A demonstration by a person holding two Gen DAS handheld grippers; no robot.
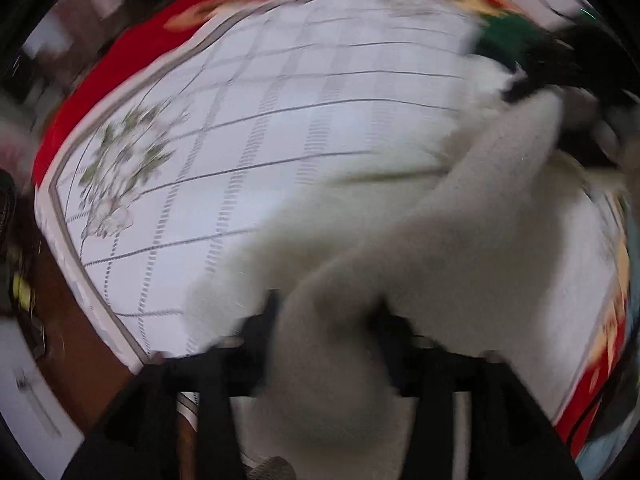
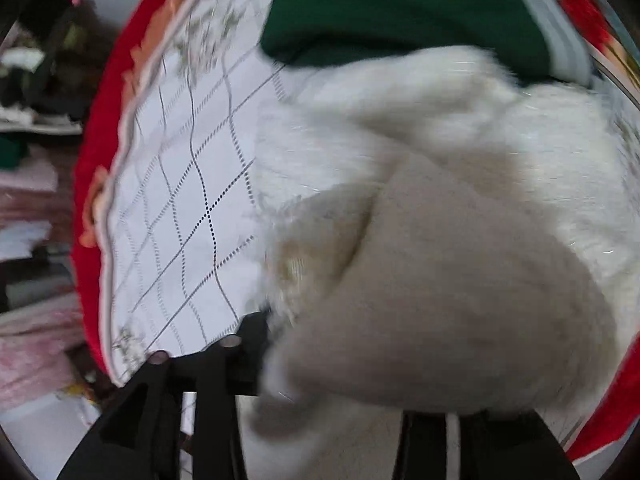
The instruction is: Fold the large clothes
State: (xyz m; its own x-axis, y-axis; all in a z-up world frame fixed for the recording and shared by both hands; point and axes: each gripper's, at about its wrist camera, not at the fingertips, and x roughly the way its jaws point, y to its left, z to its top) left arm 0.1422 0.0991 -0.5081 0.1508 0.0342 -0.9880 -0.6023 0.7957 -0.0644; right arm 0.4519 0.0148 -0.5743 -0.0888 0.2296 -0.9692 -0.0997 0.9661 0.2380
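Note:
A fluffy cream-white garment (image 1: 460, 240) lies on the white checked tablecloth (image 1: 280, 120). My left gripper (image 1: 326, 320) is shut on a bunch of the garment, which drapes between its black fingers (image 1: 260, 336). In the right wrist view the same white garment (image 2: 440, 240) fills the right half. My right gripper (image 2: 340, 344) is shut on a fold of it; only its left finger (image 2: 248, 344) shows, the other is hidden under cloth. The right gripper also shows in the left wrist view (image 1: 560, 64), far right, gripping the garment's other end. Both views are blurred.
A folded dark green garment (image 2: 400, 8) lies at the far side of the table, touching the white one. A red flowered cloth (image 1: 100, 76) borders the tablecloth. The table's edge runs along the left, with a brown floor (image 1: 72, 320) and pink clutter (image 2: 32, 320) beyond.

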